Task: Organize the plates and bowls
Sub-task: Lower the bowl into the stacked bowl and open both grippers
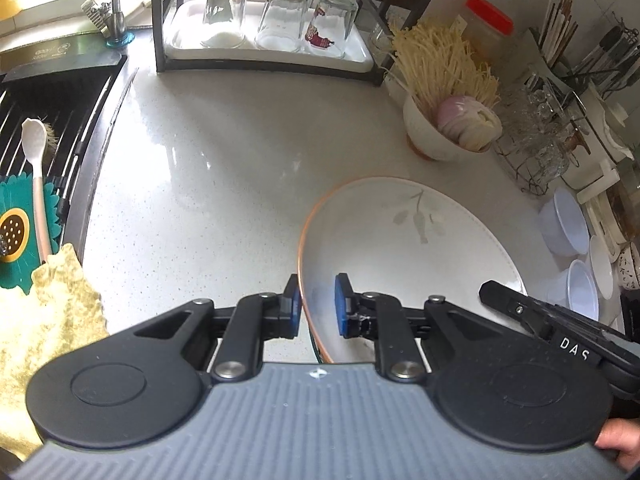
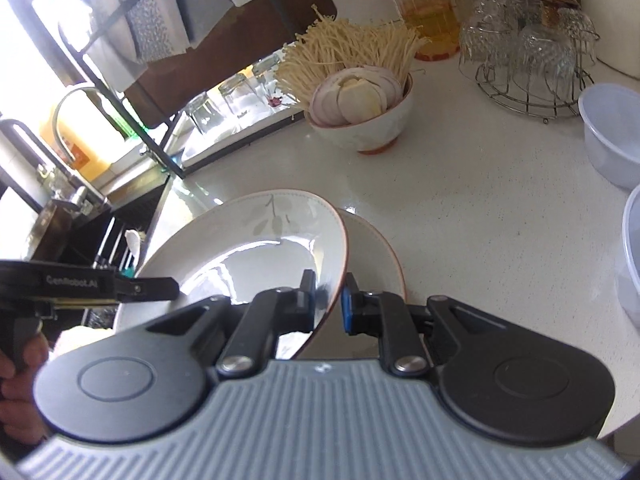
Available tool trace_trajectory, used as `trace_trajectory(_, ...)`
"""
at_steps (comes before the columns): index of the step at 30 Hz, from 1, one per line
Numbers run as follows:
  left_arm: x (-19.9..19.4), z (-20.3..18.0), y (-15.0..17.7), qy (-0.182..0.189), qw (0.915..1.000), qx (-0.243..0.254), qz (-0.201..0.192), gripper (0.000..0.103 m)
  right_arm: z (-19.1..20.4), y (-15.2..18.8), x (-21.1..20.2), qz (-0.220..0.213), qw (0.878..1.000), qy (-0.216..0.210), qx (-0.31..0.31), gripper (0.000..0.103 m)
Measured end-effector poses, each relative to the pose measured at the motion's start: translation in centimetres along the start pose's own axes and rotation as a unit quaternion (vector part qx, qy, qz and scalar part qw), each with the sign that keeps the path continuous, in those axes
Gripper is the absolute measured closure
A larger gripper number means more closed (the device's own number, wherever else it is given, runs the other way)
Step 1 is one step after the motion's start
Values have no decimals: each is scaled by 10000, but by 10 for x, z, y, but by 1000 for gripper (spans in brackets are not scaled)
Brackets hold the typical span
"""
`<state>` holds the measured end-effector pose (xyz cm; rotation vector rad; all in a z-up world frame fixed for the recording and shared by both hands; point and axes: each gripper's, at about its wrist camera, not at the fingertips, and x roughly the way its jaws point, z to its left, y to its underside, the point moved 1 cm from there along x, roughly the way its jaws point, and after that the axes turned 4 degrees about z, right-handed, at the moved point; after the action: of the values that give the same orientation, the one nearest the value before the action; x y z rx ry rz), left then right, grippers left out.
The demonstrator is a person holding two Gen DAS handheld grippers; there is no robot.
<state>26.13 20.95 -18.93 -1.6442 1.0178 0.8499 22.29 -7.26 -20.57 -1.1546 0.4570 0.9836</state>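
fingers (image 1: 295,304) of both grippers straddled the plate (image 1: 400,236) rim at lower centre, left gapped, right (image 2: 327,300) pinching; best lifted level, clear of the counter (image 1: 220,160).

Glossy ceramic plate (image 2: 248,240), speckled polished countertop (image 1: 224,152), clear glass tumblers (image 1: 280,16)

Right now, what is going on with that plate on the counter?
A person holds a gripper in each hand, both at the same white plate with a leaf print. The left gripper straddles its near rim, and the right gripper is closed on the opposite rim. In the right wrist view the plate is tilted, lifted over a second plate on the white counter.
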Motion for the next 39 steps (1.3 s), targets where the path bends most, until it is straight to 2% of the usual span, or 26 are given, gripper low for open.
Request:
trace_trajectory(7,8,-8,-3,-127,9998,119,21,81,-1,1,3,-64,9998,140,-134,85)
trace_trajectory(15,13,-13,6,-341,9989,290,111,81,-5,14,12,163,9995,260,-3,82)
trace_trajectory(27,11,-16,5,-338,9984,460,47,81,-9,14,10,18,9996,229,172,82)
trace_trajectory(33,-2,-16,5,-290,9988,396,-74,66,-10,11,7,103,9989,195,418,78)
trace_trajectory(37,-14,-22,6,-270,9984,416,-257,63,-10,9,0,77,9985,83,540,65)
trace_trajectory(39,-20,-27,6,-274,9979,473,-346,62,-10,8,-3,122,9988,86,473,65)
